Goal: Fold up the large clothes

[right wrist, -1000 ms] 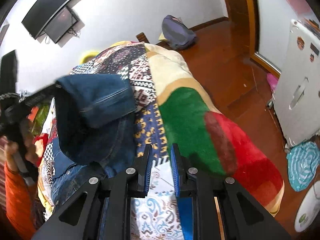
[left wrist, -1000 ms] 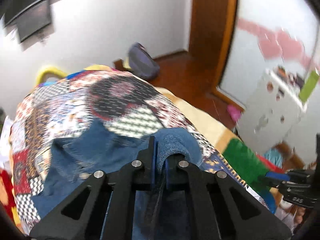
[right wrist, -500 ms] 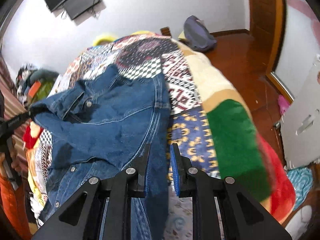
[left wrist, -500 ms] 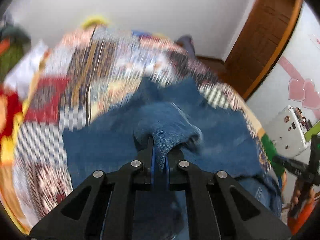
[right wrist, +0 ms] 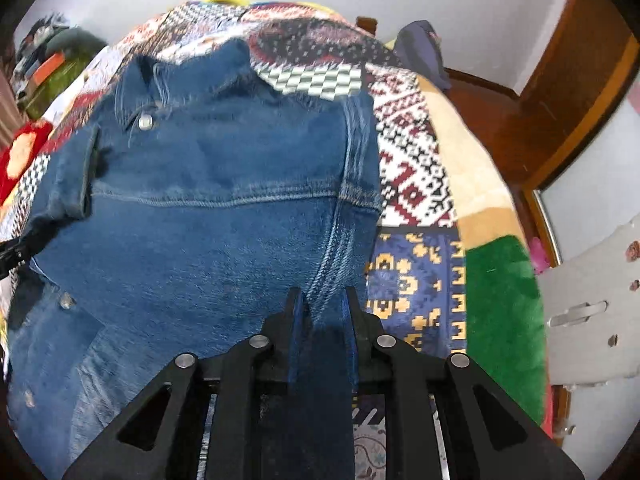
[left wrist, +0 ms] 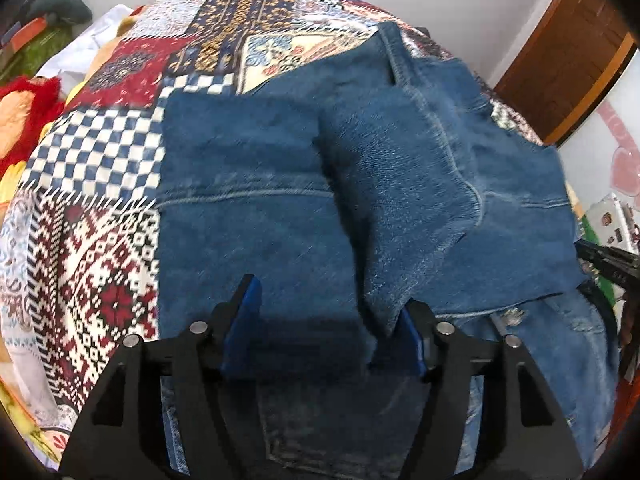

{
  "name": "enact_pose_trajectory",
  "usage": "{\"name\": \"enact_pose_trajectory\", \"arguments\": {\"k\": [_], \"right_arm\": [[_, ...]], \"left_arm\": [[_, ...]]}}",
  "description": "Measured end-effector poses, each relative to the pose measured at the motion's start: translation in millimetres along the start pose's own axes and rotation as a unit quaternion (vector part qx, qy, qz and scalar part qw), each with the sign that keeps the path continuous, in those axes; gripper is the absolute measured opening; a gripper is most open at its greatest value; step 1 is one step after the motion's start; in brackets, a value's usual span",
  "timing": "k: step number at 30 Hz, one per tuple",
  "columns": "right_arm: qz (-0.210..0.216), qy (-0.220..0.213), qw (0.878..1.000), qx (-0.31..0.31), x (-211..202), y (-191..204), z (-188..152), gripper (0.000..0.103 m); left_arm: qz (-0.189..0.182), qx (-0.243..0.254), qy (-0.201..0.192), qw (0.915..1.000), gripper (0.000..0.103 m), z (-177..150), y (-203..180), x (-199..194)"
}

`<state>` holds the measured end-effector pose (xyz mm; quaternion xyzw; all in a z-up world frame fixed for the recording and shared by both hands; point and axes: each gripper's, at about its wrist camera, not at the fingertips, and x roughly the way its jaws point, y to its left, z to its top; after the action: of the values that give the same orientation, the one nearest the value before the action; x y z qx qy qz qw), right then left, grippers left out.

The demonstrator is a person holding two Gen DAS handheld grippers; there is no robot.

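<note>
Jacket: denim jacket (left wrist: 256, 208) lies spread on the patchwork bedspread (left wrist: 92, 216), filling the middle of both wrist views; in the right wrist view its collar (right wrist: 168, 80) sits toward 11 o'clock with a metal snap button (right wrist: 145, 121) just below it.
Fold: in the left wrist view a doubled-over denim panel (left wrist: 404, 184) lies on top of the flat part, running from 1 o'clock down toward 5 o'clock, its stitched edge curving along the right.
Left gripper (left wrist: 326, 320): jaws have just been opening and now stand wide apart; the tip of the folded panel hangs down between them close to the right pad, and neither pad presses on it, so the cloth is released.
Right gripper (right wrist: 322, 304): jaws close together, clenched on the jacket's thick side seam (right wrist: 340, 240), which runs up from between the pads toward 12 o'clock.
Bedspread: checkered, red and floral squares at 9 to 12 o'clock in the left wrist view; green patch (right wrist: 500, 300) at 3 o'clock in the right wrist view.
Surroundings: wooden door (left wrist: 568, 48) at 2 o'clock in the left wrist view; white cabinet (right wrist: 592, 304) at 3 o'clock and a dark bag (right wrist: 420, 48) on the floor at 1 o'clock in the right wrist view.
Other gripper seen: black part of the right gripper at the 3 o'clock edge of the left wrist view.
</note>
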<state>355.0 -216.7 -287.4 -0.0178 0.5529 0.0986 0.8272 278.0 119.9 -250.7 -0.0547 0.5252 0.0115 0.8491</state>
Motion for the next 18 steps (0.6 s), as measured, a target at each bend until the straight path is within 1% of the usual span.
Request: {"name": "enact_pose_trajectory", "arguments": {"k": [2, 3, 5, 6, 7, 8, 9, 10, 11, 13, 15, 16, 18], "right_arm": [[0.008, -0.002, 1.000, 0.001, 2.3, -3.1, -4.1, 0.015], [0.011, -0.004, 1.000, 0.001, 2.7, -4.2, -5.3, 0.016], [0.008, -0.003, 1.000, -0.002, 3.7, -5.0, -6.8, 0.023], [0.000, -0.004, 1.000, -0.005, 4.6, -4.2, -7.2, 0.035], [-0.019, -0.006, 1.000, -0.011, 4.9, -2.7, -8.2, 0.055], [-0.050, -0.010, 0.999, -0.018, 5.1, -1.2, -9.0, 0.065], [-0.069, -0.015, 0.997, -0.023, 5.0, -0.7, -10.2, 0.074], [-0.072, -0.020, 0.997, -0.031, 4.7, -0.3, -12.7, 0.074], [-0.065, -0.020, 0.997, -0.032, 4.2, -1.0, -14.2, 0.074], [-0.051, -0.020, 0.998, -0.022, 3.4, -5.8, -17.3, 0.074], [-0.039, -0.018, 0.999, -0.010, 4.4, -10.8, -16.9, 0.074], [-0.030, -0.013, 0.999, 0.003, 5.4, -14.9, -16.4, 0.074], [-0.018, -0.006, 1.000, 0.018, 6.6, -18.5, -15.9, 0.074]], "left_arm": [[0.008, -0.006, -0.008, 0.9999, 0.072, -5.8, 5.1, -4.1], [0.007, -0.012, -0.009, 0.9999, 0.072, -8.8, 8.4, -6.1], [0.004, -0.026, -0.011, 0.9996, 0.072, -12.9, 15.5, -9.1], [-0.001, -0.035, -0.012, 0.9993, 0.073, -16.5, 20.5, -11.4], [-0.002, -0.041, -0.012, 0.9991, 0.073, -18.4, 24.0, -12.3], [-0.002, -0.045, -0.012, 0.9989, 0.073, -19.2, 26.1, -13.9], [0.006, -0.050, -0.014, 0.9986, 0.073, -21.4, 28.9, -16.3], [0.013, -0.051, -0.015, 0.9985, 0.073, -22.8, 30.5, -17.8], [0.033, -0.051, -0.017, 0.9980, 0.073, -25.0, 33.6, -19.7], [0.048, -0.058, -0.015, 0.9971, 0.073, -29.7, 42.0, -21.2], [0.083, -0.071, -0.003, 0.9940, 0.073, -35.0, 54.1, -20.4], [0.083, -0.081, 0.001, 0.9932, 0.073, -38.4, 63.2, -21.0], [0.063, -0.108, 0.006, 0.9921, 0.073, -44.2, 79.5, -25.1]]}}
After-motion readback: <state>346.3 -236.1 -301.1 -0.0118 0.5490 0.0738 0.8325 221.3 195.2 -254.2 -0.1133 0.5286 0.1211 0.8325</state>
